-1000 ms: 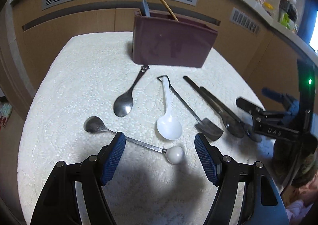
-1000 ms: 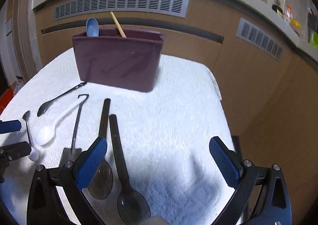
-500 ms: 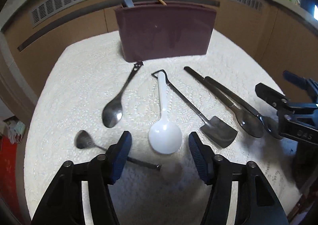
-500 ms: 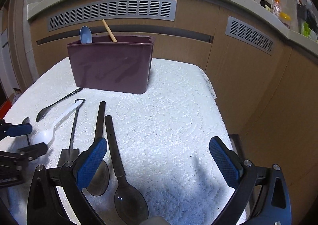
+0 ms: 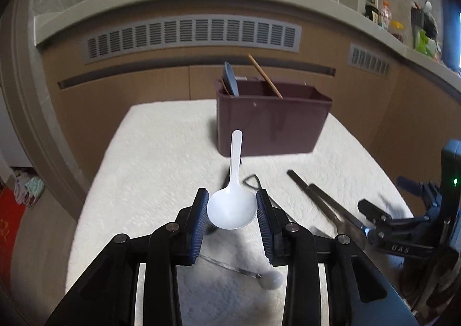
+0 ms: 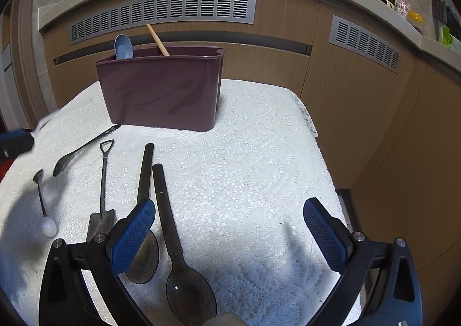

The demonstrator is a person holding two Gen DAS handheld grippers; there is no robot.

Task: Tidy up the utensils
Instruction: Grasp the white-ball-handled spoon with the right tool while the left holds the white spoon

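The left gripper (image 5: pixel 232 210) has just been closing, and its 2 blue ribbed pads (image 5: pixel 200 219) now clamp the bowl of the white plastic spoon (image 5: pixel 232 205), 1 pad on each side. A second ago that spoon lay flat on the white lace tablecloth (image 5: pixel 161 153) in front of the dark maroon rectangular plastic utensil holder (image 5: pixel 270 124); now it is in the air, bowl toward the camera and handle pointing straight at the holder, its tip overlapping the holder's front wall in this view. I judge the pickup done and the carry to the holder as the step in hand.

The spoon is glossy, thin and 1 piece, with a rounded bowl and a narrow flat handle; held by the bowl edges alone it may pivot, so the grip looks light.

Left of the holder's front, on the cloth, lies a slim steel spoon (image 6: pixel 83 150), and nearer the camera a small steel spoon with a white ball end (image 6: pixel 43 205). Straight in front of the holder lies a dark metal shovel-shaped spoon (image 6: pixel 102 196), then 2 long dark-handled spoons (image 6: pixel 173 239) side by side. Inside the holder a pale blue spoon (image 6: pixel 123 46) and a wooden stick (image 6: pixel 157 39) stand at its left end.

The right gripper (image 6: pixel 230 236) hangs wide open above the cloth in front of the holder, nothing between its pads, its left pad over 1 dark spoon's bowl.
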